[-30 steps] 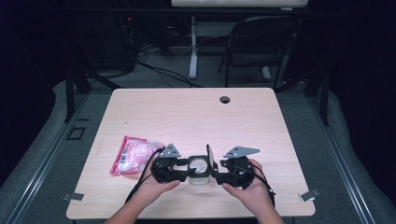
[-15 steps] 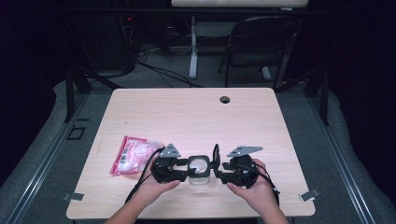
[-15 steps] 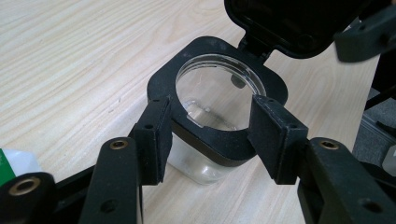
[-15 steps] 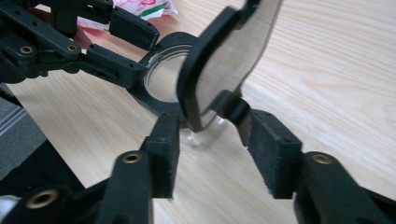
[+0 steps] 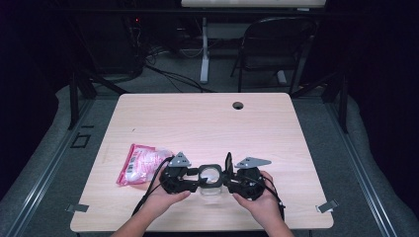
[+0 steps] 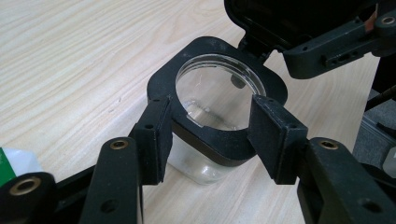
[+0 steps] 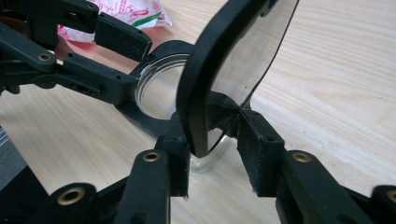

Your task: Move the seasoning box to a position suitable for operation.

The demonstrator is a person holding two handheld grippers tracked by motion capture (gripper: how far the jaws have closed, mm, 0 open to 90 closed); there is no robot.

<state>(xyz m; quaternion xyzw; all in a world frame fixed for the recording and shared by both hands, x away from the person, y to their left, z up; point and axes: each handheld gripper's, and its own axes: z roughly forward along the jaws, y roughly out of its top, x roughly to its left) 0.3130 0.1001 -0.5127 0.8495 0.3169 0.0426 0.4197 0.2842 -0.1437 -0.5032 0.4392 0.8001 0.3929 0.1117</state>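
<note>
A small clear jar [image 5: 210, 190] [image 6: 201, 170] with a black square collar [image 6: 215, 140] stands near the table's front edge. My left gripper [image 5: 197, 177] [image 6: 215, 135] is shut on that collar, one pad on each side. The jar's black-rimmed flip lid [image 5: 228, 162] [image 7: 219, 70] stands upright on its hinge at the right of the mouth. My right gripper [image 5: 228, 178] [image 7: 215, 140] has just been closing its jaws, with the lid between them. Its fingertips [image 7: 177, 149] now lie against the lid's lower edge. A hand holds each gripper.
A pink and white packet [image 5: 141, 163] [image 7: 130, 11] lies on the wooden table [image 5: 197, 123] just left of my left hand. A cable hole [image 5: 238, 105] sits near the far edge. Beyond the table stand a chair [image 5: 272, 44] and floor cables.
The right gripper's jaws have narrowed around the upright lid. The lid stands a little farther right than a second ago. The left gripper and the jar have kept still.
</note>
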